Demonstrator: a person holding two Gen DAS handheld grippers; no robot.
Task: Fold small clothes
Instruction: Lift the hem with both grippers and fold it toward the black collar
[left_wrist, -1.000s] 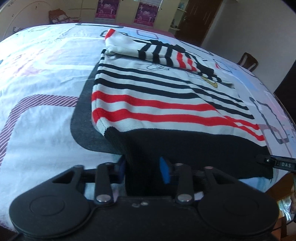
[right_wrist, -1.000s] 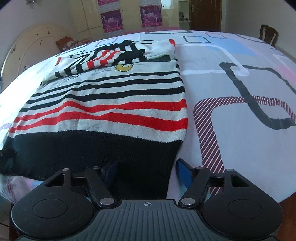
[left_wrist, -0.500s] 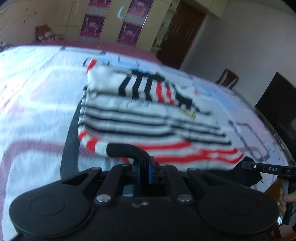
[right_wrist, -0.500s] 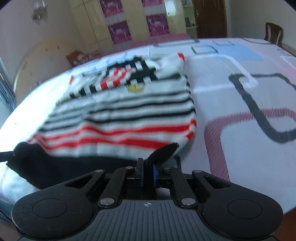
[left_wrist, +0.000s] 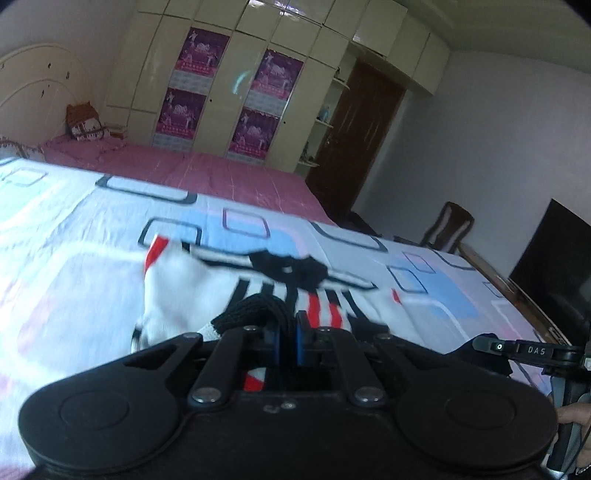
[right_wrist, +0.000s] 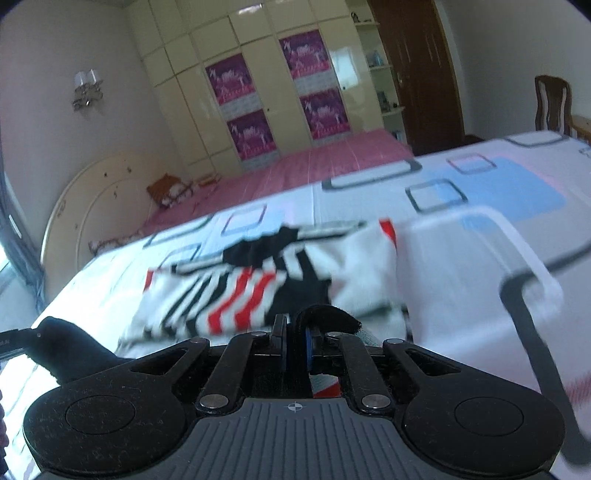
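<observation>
A small striped sweater (left_wrist: 192, 291) in white, black and red lies on the patterned bed sheet (left_wrist: 74, 236), its far part folded over. My left gripper (left_wrist: 286, 341) is shut on the sweater's black hem, which bunches up over the blue pads. In the right wrist view the sweater (right_wrist: 362, 273) spreads ahead, and my right gripper (right_wrist: 295, 347) is shut on the hem's other corner. Both corners are lifted off the bed and carried over the sweater's far part. The right gripper's tip (left_wrist: 495, 345) shows at the right edge of the left wrist view.
A pink bed (left_wrist: 207, 173) lies beyond, with a cream wardrobe (left_wrist: 229, 92) bearing purple posters behind it. A dark door (left_wrist: 362, 144), a wooden chair (left_wrist: 448, 229) and a black screen (left_wrist: 554, 254) stand to the right. A headboard (right_wrist: 92, 206) curves at the left.
Both grippers closed on the black hem, then rose and moved forward over the sweater, pulling the hem toward the far end. The views tilted up, showing more of the room.
</observation>
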